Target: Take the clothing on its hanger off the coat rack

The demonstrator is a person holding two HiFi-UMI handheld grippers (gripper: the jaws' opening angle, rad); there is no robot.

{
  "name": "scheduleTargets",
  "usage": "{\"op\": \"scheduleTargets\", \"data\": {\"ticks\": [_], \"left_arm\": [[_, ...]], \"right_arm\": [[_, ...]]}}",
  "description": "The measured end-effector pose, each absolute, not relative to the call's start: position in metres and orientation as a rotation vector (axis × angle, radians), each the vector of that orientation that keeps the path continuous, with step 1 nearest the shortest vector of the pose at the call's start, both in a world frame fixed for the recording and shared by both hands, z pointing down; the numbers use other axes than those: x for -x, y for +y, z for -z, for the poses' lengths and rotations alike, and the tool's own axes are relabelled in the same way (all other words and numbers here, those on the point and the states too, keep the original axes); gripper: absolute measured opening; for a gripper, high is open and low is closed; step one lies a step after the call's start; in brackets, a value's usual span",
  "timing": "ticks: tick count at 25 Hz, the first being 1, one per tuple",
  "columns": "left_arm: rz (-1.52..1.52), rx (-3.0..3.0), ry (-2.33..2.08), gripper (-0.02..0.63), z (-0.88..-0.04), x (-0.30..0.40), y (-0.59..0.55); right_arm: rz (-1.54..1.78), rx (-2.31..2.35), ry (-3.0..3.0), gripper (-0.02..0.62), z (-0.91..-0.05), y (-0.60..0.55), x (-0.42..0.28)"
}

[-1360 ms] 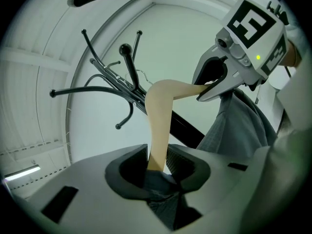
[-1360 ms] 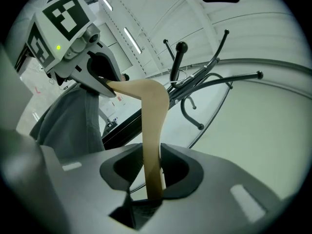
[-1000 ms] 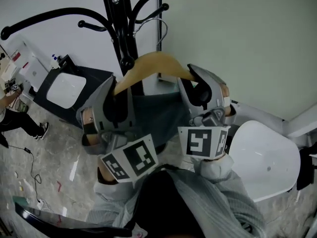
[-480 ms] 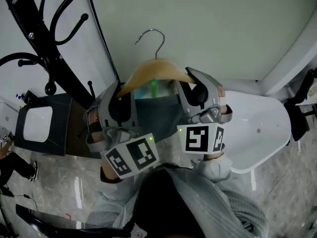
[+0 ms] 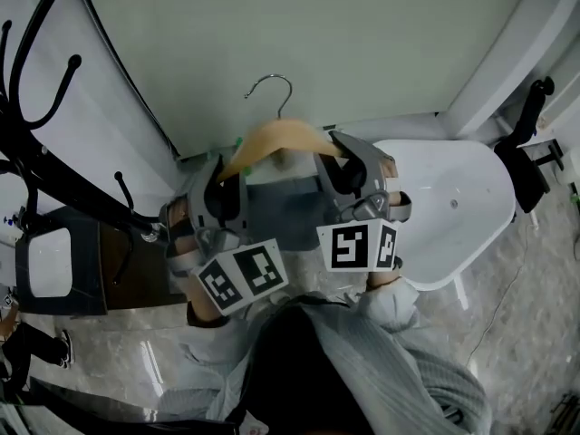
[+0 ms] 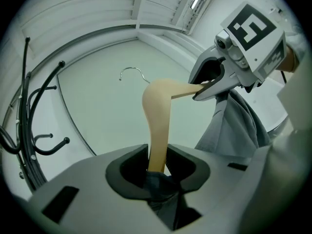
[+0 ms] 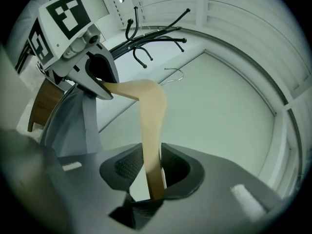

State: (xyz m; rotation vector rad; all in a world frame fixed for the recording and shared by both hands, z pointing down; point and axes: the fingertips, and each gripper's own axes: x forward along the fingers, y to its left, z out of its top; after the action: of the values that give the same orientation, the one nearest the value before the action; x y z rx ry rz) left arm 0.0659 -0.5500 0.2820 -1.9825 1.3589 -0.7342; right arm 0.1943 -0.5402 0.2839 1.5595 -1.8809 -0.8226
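Observation:
A wooden hanger with a metal hook carries a grey garment and hangs free in front of the wall. Its hook touches nothing. My left gripper is shut on the hanger's left arm, with grey cloth pinched in its jaws too. On the other arm my right gripper is shut. Each gripper view shows the other gripper at the far end: the right gripper and the left gripper. The black coat rack stands apart at the left.
A white rounded table stands at the right, close under my right gripper. A dark stool with a white seat sits low at the left beside the rack's foot. The pale wall is straight ahead.
The hanger's hook has come off the rack's arm. Both grippers have carried hanger and garment to the right, away from the rack and toward the white table.

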Motion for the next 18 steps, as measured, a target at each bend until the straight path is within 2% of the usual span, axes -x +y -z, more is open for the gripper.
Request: {"op": "scheduleTargets", "data": {"ticks": [18], "left_arm": [[0.726, 1.993, 1.31, 0.11, -0.296, -0.065, -0.564]], "right_arm": [[0.737, -1.565, -1.874, 0.103, -0.305, -0.55, -0.193]]}}
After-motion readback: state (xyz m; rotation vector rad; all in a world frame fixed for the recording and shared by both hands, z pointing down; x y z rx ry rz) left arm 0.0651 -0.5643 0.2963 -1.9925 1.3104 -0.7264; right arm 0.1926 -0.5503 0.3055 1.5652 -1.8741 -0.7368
